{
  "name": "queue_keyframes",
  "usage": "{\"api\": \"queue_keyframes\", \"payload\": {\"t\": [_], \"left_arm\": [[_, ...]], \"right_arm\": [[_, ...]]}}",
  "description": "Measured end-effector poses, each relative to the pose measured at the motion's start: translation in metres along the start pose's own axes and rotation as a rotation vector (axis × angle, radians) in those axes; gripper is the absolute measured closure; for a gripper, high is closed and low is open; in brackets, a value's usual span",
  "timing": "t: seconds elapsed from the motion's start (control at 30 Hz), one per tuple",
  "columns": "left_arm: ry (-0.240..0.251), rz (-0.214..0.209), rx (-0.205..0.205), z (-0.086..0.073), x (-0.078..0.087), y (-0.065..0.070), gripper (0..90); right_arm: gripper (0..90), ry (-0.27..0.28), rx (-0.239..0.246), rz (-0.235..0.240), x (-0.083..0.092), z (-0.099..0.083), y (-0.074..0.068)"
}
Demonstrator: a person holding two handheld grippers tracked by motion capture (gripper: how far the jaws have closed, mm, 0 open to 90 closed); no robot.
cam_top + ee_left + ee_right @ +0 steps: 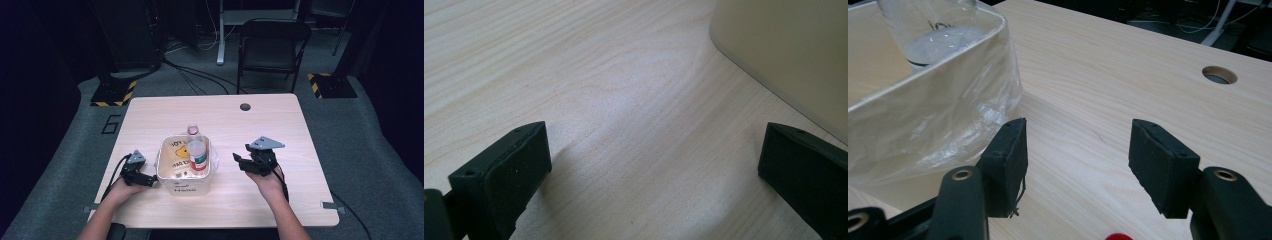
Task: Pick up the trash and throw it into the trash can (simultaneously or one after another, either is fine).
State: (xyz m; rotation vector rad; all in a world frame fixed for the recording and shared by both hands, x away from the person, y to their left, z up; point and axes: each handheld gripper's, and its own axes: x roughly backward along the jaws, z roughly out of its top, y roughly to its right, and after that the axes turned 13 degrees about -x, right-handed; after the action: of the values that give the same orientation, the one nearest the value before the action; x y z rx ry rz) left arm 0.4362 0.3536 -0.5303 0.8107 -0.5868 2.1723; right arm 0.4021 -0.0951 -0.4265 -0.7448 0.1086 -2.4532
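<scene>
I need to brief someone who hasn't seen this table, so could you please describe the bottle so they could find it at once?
Start from the light wooden table; left of its middle, between the person's two hands, stands a white square bin lined with clear plastic. The bottle leans inside it, neck pointing away from the person. It is the bin's one clear cylinder, with a white and red label.
</scene>
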Motion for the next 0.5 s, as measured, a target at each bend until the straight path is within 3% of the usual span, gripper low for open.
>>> {"api": "queue_keyframes", "payload": {"t": [0.23,0.5], "left_arm": [[0.0,0.0,0.001,0.0,0.0,0.0,0.2],[0.004,0.003,0.001,0.0,0.0,0.0,0.2]], "right_arm": [[39.8,0.007,0.006,-0.038,0.001,-0.012,0.007],[40.1,-0.008,-0.013,-0.041,-0.003,-0.028,0.016]]}}
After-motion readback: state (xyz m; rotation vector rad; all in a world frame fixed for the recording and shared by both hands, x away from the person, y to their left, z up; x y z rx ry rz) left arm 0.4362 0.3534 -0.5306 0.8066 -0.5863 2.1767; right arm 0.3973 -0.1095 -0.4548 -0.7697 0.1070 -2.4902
